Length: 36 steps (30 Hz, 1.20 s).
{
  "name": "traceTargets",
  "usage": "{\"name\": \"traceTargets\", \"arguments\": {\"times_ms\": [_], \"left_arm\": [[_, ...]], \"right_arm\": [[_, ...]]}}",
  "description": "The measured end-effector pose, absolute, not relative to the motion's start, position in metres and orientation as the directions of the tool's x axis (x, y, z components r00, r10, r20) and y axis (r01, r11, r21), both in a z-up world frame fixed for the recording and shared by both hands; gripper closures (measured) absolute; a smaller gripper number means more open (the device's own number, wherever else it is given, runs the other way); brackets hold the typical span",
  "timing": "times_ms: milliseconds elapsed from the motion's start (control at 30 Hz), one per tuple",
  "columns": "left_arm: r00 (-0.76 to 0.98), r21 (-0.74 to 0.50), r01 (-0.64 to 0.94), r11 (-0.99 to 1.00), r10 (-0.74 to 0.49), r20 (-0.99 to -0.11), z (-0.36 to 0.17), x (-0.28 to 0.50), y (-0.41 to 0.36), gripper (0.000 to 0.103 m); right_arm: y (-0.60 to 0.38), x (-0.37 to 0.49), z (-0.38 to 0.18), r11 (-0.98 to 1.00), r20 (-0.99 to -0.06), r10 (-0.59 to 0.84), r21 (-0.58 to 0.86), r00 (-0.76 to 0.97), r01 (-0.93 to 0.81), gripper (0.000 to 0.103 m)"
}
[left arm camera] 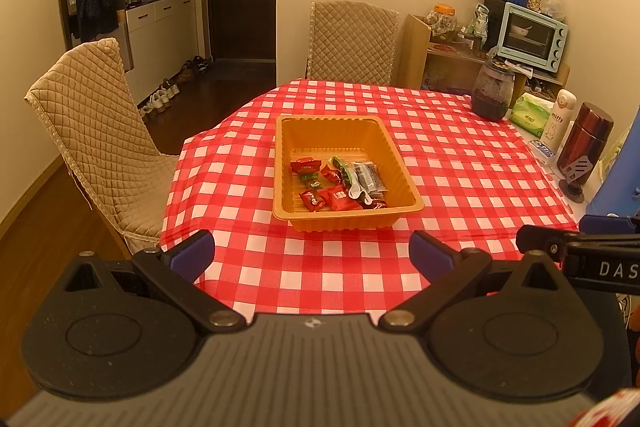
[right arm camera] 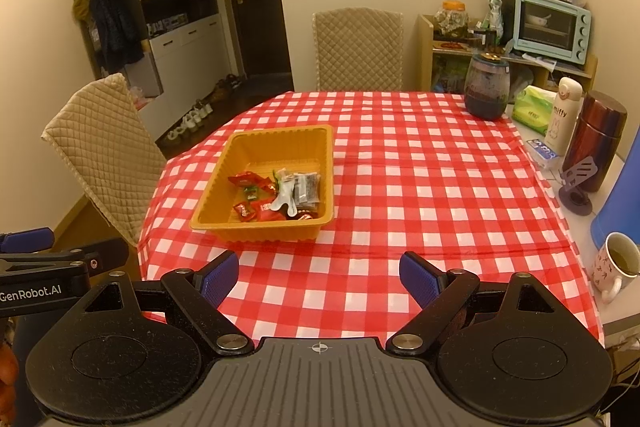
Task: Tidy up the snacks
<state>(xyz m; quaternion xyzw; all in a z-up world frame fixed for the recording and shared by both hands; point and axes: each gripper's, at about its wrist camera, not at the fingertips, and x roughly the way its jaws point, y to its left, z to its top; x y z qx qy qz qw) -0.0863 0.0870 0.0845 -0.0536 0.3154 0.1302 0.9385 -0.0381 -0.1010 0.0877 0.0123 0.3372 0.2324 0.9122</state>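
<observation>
Red-and-white checked tablecloth [left arm camera: 460,163] bears the orange plastic tray [left arm camera: 404,167] at 12 o'clock of the spread, empty left gripper [left arm camera: 312,255] and right gripper [right arm camera: 319,273], wrapped snacks [left arm camera: 338,183] heaped in its near half; any pick there wants one wrapper pinched singly.

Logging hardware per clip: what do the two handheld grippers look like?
Both the left gripper and right gripper are matte black with ribbed grey bodies, round pivot discs, silver pins and blue textured fingers. White side lettering reads "GenRobot.AI" and "DAS".
</observation>
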Motion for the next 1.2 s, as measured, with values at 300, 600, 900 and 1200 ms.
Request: {"name": "traceTargets", "arguments": {"times_ms": [300, 600, 900, 1200], "left_arm": [[0.768, -0.020, -0.279, 0.960, 0.211, -0.605, 0.0842, -0.0873, 0.0873, 0.000], [0.768, -0.019, -0.278, 0.960, 0.210, -0.605, 0.0840, -0.0873, 0.0873, 0.000], [0.767, -0.019, -0.279, 0.960, 0.210, -0.606, 0.0840, -0.0872, 0.0877, 0.000], [0.767, -0.019, -0.280, 0.960, 0.211, -0.606, 0.0834, -0.0875, 0.0874, 0.000]], "right_arm": [[-0.0999, -0.0385, 0.0858, 0.892, -0.609, 0.432, 0.180, 0.665, -0.415, 0.016], [-0.1001, -0.0390, 0.0857, 0.892, -0.608, 0.431, 0.179, 0.667, -0.414, 0.016], [-0.1004, -0.0395, 0.0846, 0.892, -0.609, 0.432, 0.180, 0.665, -0.414, 0.016], [-0.1002, -0.0395, 0.0842, 0.892, -0.609, 0.433, 0.181, 0.665, -0.414, 0.016]]}}
